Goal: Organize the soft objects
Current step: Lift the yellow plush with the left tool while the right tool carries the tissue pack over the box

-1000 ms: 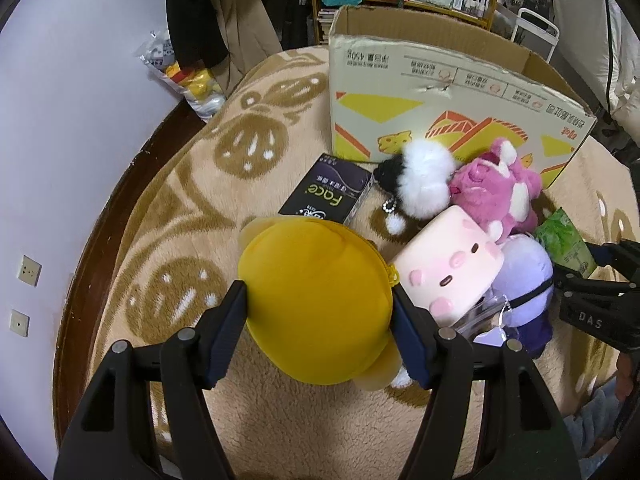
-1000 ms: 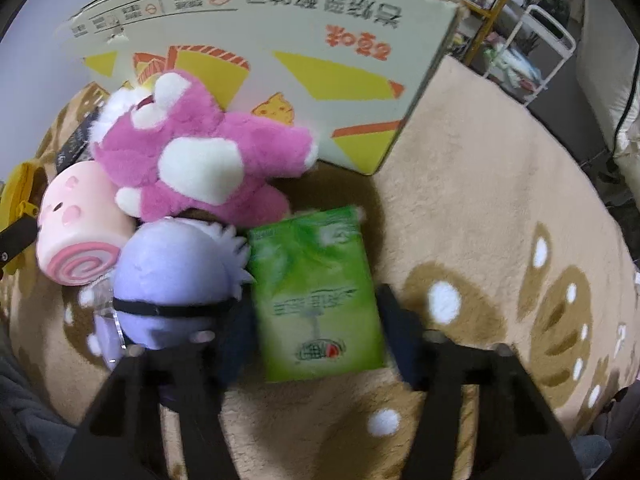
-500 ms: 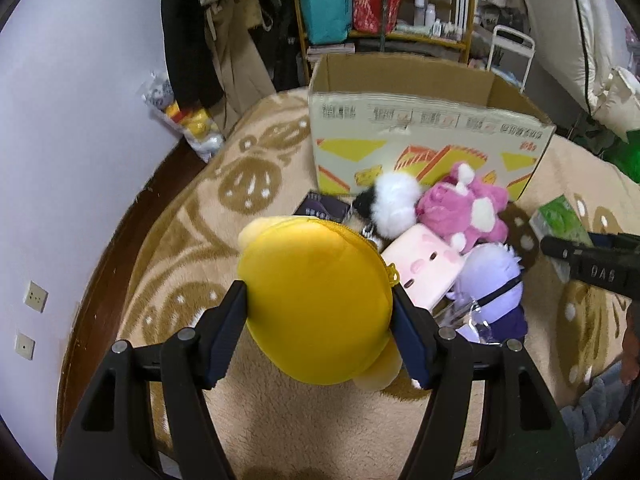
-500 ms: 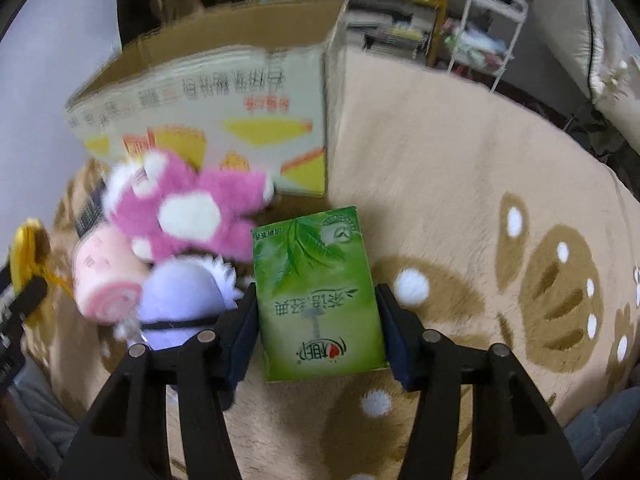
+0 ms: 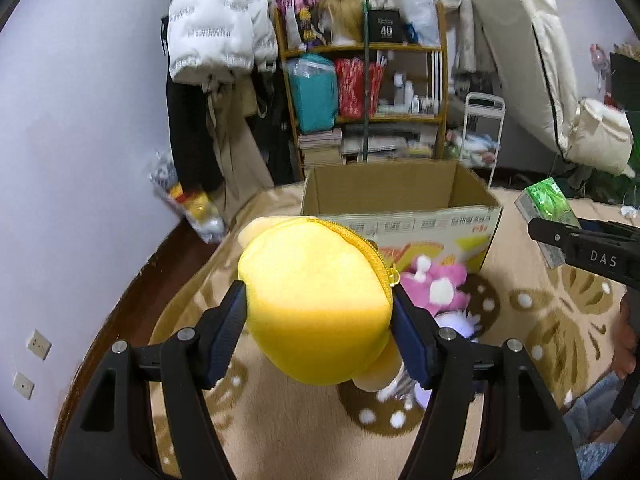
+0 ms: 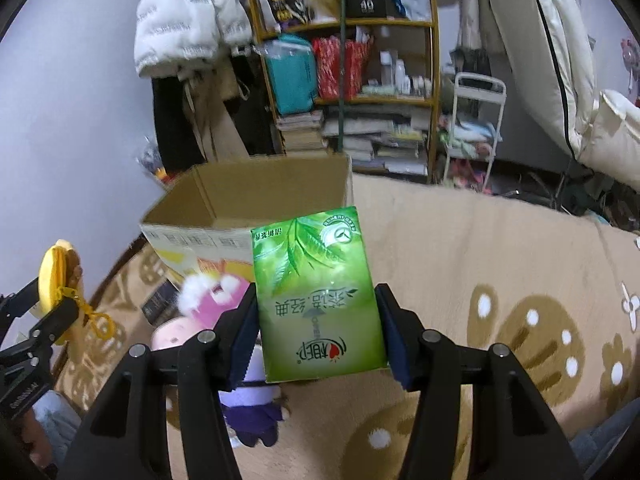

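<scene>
My left gripper (image 5: 318, 334) is shut on a round yellow plush pouch (image 5: 316, 296) with a zip, held in the air above the rug; it shows at the left of the right wrist view (image 6: 56, 280). My right gripper (image 6: 316, 336) is shut on a green tissue pack (image 6: 316, 292), also lifted; the pack shows at the right of the left wrist view (image 5: 546, 208). An open cardboard box (image 5: 396, 196) stands behind, its inside bare as far as I see. A pink plush (image 5: 436, 288), a purple plush (image 6: 256, 404) and a pink roll plush (image 6: 172, 334) lie on the rug in front of it.
A beige patterned rug (image 6: 500, 280) covers the floor. A dark flat packet (image 6: 158, 304) lies by the box. A shelf with books and bags (image 5: 360, 92), hanging coats (image 5: 216, 40), a white cart (image 6: 476, 128) and a folded mattress (image 5: 532, 60) stand behind.
Both grippers have risen well above the rug with their loads. The views tilted up from the toys to the box opening and the shelf.
</scene>
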